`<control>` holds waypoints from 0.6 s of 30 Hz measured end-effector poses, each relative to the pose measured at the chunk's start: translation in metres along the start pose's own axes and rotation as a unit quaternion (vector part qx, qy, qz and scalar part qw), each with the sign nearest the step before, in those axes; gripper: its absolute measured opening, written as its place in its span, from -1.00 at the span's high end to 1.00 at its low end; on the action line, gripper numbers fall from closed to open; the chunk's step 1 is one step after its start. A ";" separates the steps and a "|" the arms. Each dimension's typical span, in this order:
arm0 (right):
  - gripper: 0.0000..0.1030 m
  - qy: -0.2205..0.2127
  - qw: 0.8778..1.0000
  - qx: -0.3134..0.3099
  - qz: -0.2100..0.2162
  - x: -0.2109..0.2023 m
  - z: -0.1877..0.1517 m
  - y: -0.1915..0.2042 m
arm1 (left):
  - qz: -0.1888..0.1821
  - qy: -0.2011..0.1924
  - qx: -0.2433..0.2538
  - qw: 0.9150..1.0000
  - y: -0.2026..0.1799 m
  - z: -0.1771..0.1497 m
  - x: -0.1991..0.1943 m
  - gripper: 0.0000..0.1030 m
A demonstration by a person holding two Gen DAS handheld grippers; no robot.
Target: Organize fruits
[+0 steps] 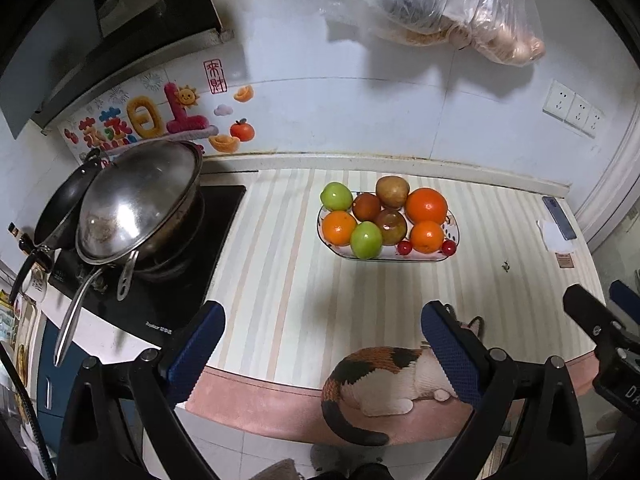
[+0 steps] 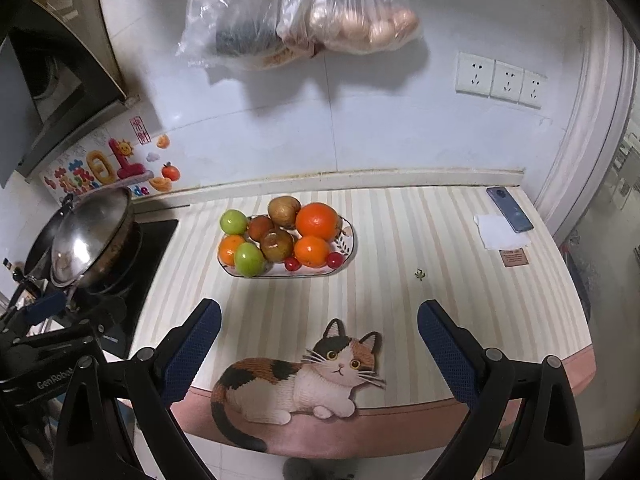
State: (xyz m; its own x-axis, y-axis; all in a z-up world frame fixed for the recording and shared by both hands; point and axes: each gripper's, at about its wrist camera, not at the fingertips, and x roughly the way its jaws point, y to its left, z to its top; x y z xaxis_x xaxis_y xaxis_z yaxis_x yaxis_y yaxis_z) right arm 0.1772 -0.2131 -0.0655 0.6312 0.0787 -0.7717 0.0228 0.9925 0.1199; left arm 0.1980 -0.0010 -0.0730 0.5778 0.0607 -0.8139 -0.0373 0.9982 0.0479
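Observation:
A white oval plate (image 1: 454,236) (image 2: 348,240) stands on the striped counter, piled with fruit: oranges (image 1: 426,205) (image 2: 318,221), green apples (image 1: 366,240) (image 2: 249,259), a brown kiwi (image 1: 392,191) (image 2: 284,210), dark round fruits (image 1: 391,226) (image 2: 276,245) and small red cherry tomatoes (image 1: 449,247) (image 2: 334,260). My left gripper (image 1: 322,342) is open and empty, well in front of the plate near the counter's front edge. My right gripper (image 2: 319,340) is open and empty, also in front of the plate, above a cat picture (image 2: 304,380).
A lidded wok (image 1: 140,200) (image 2: 92,236) and a black pan sit on the stove at left. A phone (image 2: 510,210) and a white tissue (image 2: 500,236) lie at the far right. Plastic bags (image 2: 304,12) hang on the wall above. Wall sockets (image 2: 500,80) are at right.

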 end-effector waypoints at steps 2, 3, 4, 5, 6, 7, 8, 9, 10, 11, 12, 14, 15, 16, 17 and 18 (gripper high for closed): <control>-0.96 0.007 1.000 -0.001 0.001 0.007 0.001 0.001 | 0.002 0.001 0.002 1.000 0.000 0.002 0.003 -0.95; -0.96 0.008 1.000 -0.001 0.002 0.007 0.000 0.003 | 0.001 0.000 0.002 1.000 0.001 0.003 0.003 -0.95; -0.96 0.008 1.000 -0.002 0.003 0.008 0.000 0.003 | 0.000 -0.001 0.001 1.000 0.001 0.004 0.003 -0.95; -0.96 0.008 1.000 -0.003 0.003 0.008 0.000 0.004 | 0.000 -0.002 0.002 1.000 0.001 0.005 0.003 -0.95; -0.96 0.009 1.000 -0.004 0.003 0.008 0.000 0.005 | -0.001 -0.003 0.002 1.000 0.001 0.006 0.003 -0.95; -0.96 0.009 1.000 -0.004 0.004 0.007 -0.001 0.006 | -0.002 -0.004 0.002 1.000 0.001 0.007 0.002 -0.95; -0.96 0.009 1.000 -0.004 0.005 0.008 0.000 0.007 | -0.002 -0.005 0.002 1.000 0.001 0.007 0.001 -0.95; -0.96 0.008 1.000 -0.004 0.005 0.008 0.000 0.008 | -0.003 -0.006 0.002 1.000 0.001 0.008 0.001 -0.95; -0.96 0.007 1.000 -0.005 0.004 0.006 0.001 0.009 | -0.003 -0.007 0.003 1.000 0.001 0.009 0.000 -0.95; -0.96 0.006 1.000 -0.005 0.003 0.004 0.001 0.010 | -0.004 -0.007 0.003 1.000 0.001 0.009 -0.001 -0.95; -0.96 0.005 1.000 -0.006 0.003 0.004 0.002 0.010 | -0.004 -0.009 0.003 1.000 0.001 0.009 -0.002 -0.95; -0.96 0.005 1.000 -0.006 0.004 0.003 0.003 0.011 | -0.004 -0.011 0.002 1.000 0.001 0.009 -0.003 -0.95; -0.96 0.005 1.000 -0.006 0.004 0.003 0.003 0.011 | -0.006 -0.010 0.001 1.000 0.002 0.009 -0.004 -0.95; -0.96 0.005 1.000 -0.007 0.004 0.003 0.003 0.011 | -0.006 -0.010 0.000 1.000 0.002 0.009 -0.004 -0.95; -0.96 0.006 1.000 -0.008 0.004 0.003 0.003 0.012 | -0.006 -0.010 0.000 1.000 0.002 0.008 -0.004 -0.95; -0.96 0.006 1.000 -0.008 0.003 0.003 0.003 0.012 | -0.006 -0.010 0.000 1.000 0.002 0.008 -0.005 -0.95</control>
State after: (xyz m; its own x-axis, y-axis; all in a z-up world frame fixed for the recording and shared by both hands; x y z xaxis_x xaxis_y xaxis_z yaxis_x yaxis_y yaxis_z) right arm 0.1816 -0.2014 -0.0644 0.6225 0.0862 -0.7778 0.0059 0.9934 0.1149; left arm 0.2016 0.0003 -0.0645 0.5947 0.0483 -0.8025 -0.0302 0.9988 0.0377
